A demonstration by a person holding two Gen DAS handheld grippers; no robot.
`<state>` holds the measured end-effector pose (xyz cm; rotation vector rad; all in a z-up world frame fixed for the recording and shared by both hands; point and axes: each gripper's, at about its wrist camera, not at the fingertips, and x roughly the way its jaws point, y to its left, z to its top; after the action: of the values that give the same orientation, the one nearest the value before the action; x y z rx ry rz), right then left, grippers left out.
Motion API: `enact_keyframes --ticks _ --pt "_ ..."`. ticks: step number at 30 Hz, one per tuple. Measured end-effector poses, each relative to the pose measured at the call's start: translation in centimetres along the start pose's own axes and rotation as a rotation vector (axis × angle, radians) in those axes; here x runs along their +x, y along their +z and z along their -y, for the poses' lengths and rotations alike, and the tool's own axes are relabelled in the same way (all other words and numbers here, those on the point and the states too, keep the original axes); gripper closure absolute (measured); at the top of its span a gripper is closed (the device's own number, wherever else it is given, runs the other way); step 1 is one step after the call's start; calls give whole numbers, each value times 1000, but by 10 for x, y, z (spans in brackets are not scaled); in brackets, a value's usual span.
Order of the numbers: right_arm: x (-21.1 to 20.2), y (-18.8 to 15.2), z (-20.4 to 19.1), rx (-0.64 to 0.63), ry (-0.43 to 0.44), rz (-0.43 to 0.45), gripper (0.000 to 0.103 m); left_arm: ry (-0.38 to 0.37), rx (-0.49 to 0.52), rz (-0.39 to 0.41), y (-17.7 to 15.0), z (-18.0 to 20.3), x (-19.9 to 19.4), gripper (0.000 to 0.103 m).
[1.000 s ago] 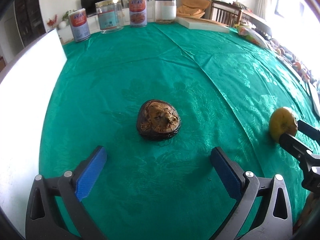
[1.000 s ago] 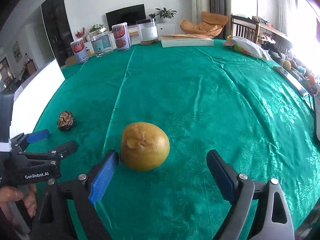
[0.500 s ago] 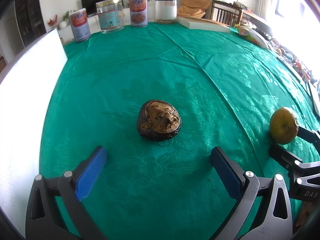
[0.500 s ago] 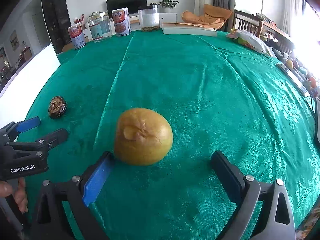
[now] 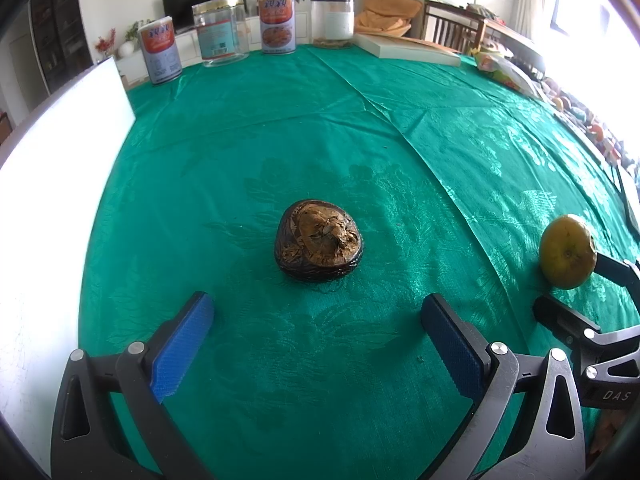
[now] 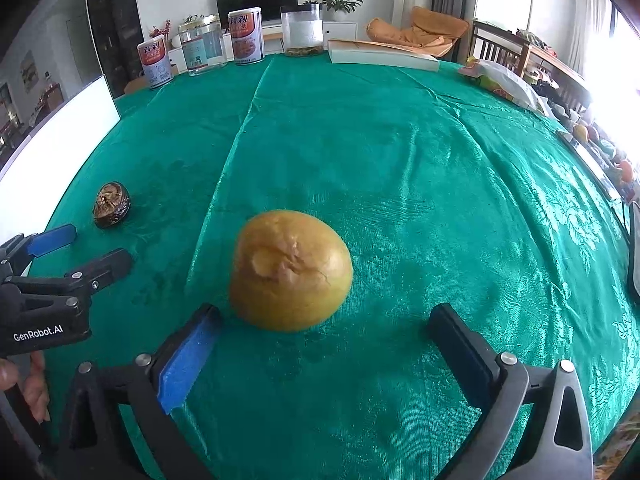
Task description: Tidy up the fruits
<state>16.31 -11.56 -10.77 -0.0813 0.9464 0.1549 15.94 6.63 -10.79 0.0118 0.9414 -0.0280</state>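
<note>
A dark brown shrivelled fruit (image 5: 319, 239) lies on the green tablecloth (image 5: 360, 140), just ahead of my open left gripper (image 5: 316, 318). It also shows in the right wrist view (image 6: 111, 204) at the left. A yellow round fruit (image 6: 291, 270) lies on the cloth just ahead of my open right gripper (image 6: 326, 330), nearer its left finger (image 6: 188, 356). In the left wrist view the yellow fruit (image 5: 566, 251) sits at the right, between the right gripper's fingers. Both grippers are empty.
Several cans and jars (image 5: 276, 24) stand along the far edge with a flat white box (image 5: 404, 50). A white board (image 5: 52, 184) lies at the left. A snack bag (image 6: 504, 84) and more fruit (image 6: 600, 148) lie at the right edge.
My right gripper has moved forward toward the yellow fruit, which now looks larger and closer to the fingers. The left gripper has barely moved.
</note>
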Motion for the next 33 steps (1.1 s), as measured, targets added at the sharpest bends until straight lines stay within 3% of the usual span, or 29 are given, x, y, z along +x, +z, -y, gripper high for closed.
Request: enact_keyframes --ticks 25,31,33 --pt "0 0 0 0 4 0 0 -1 -1 0 0 0 0 0" --pt "-27 -2 37 213 153 123 0 -89 -31 -45 8 -11 -6 2" --pt "-26 -2 44 251 189 121 0 -89 -49 -33 12 -12 -6 2"
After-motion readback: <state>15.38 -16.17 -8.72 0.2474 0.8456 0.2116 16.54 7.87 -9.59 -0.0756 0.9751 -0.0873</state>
